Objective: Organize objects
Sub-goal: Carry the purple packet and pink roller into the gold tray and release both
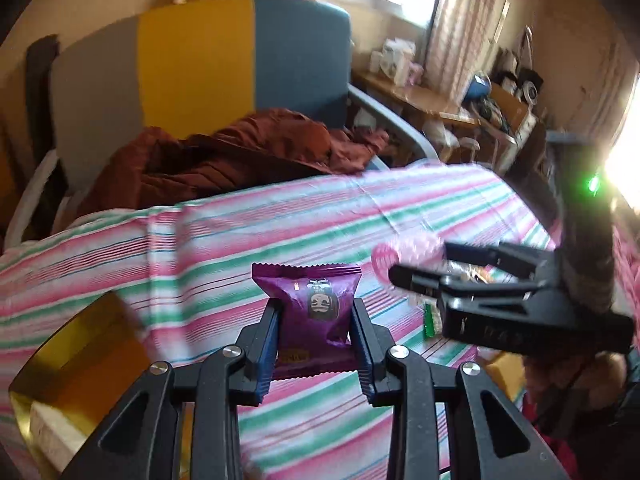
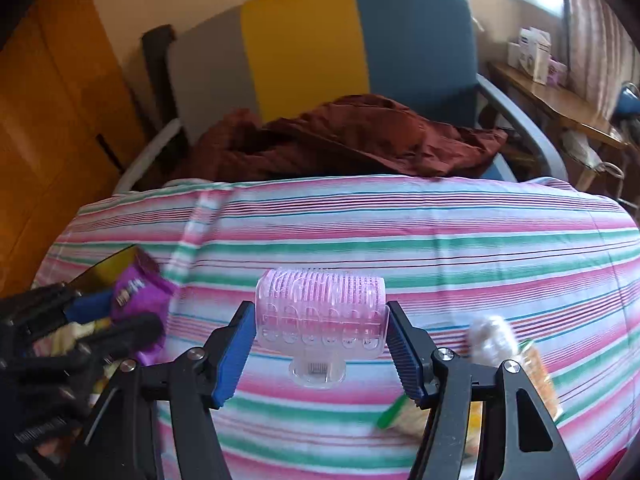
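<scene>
The left gripper (image 1: 316,334) has its fingers (image 1: 266,344) clamped on a purple snack packet (image 1: 310,312), one blue-padded finger pressing each side of the packet, which stands upright between them with its crimped top edge above the fingertips and a small printed figure facing the camera. The right gripper (image 2: 322,344) holds a pink hair roller (image 2: 320,314) in a clear plastic clip; the roller lies crosswise between the fingers (image 2: 236,350), its two ends meeting the blue pads, and the clear tab of the clip hangs down just below the line between them. Both held things are above a bed (image 2: 440,240) covered in pink, green and white stripes. Below and to the left of the left fingers is a gold box (image 1: 76,352), its shiny inner wall turned towards the camera. Just below and to the right of the right fingers lie a few clear and orange wrapped snacks (image 2: 532,364) and a small green-edged packet (image 2: 390,412) on the cover. In the right wrist view the left gripper shows at the far left, the purple packet between its fingers, close above the gold box. Beyond both pairs of fingers, past the far edge of the bed, a rust-brown jacket (image 2: 352,140) is heaped on a chair (image 2: 304,44) with grey, yellow and blue panels.
</scene>
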### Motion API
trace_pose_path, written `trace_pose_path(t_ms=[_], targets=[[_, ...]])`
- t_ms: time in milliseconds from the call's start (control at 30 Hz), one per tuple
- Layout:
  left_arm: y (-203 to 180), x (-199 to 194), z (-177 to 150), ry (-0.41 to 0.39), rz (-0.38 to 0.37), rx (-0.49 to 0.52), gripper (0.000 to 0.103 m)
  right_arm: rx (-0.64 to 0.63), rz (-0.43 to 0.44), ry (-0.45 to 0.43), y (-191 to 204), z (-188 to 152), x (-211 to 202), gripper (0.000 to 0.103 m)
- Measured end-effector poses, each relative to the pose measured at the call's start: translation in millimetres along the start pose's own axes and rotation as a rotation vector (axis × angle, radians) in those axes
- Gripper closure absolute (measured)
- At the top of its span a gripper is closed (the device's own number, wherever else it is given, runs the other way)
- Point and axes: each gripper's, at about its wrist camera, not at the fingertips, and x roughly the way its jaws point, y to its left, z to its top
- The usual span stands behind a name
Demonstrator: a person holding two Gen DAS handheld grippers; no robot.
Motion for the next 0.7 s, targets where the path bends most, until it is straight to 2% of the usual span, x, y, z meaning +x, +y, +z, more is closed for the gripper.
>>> trace_pose_path(t_ms=[100,333,533,700], targets=[[20,-29,-12,-0.038,0.008,-0.051,0.07,-0.023,0.049,-0.005,27,-9,-7,0.039],[72,-87,-62,-0.105,0.088,-0.148,0.07,-0.081,0.15,0.002,90,-27,-11,0.038],[116,-115,-100,-0.14,0.145,-0.24,0.07,-0.153,0.214,0.026,147,-38,-2,0.039],[140,-132,-122,-0.176,0.249,-0.269,0.07,-0.217,0.24,0.055,191,-45,9,0.038]])
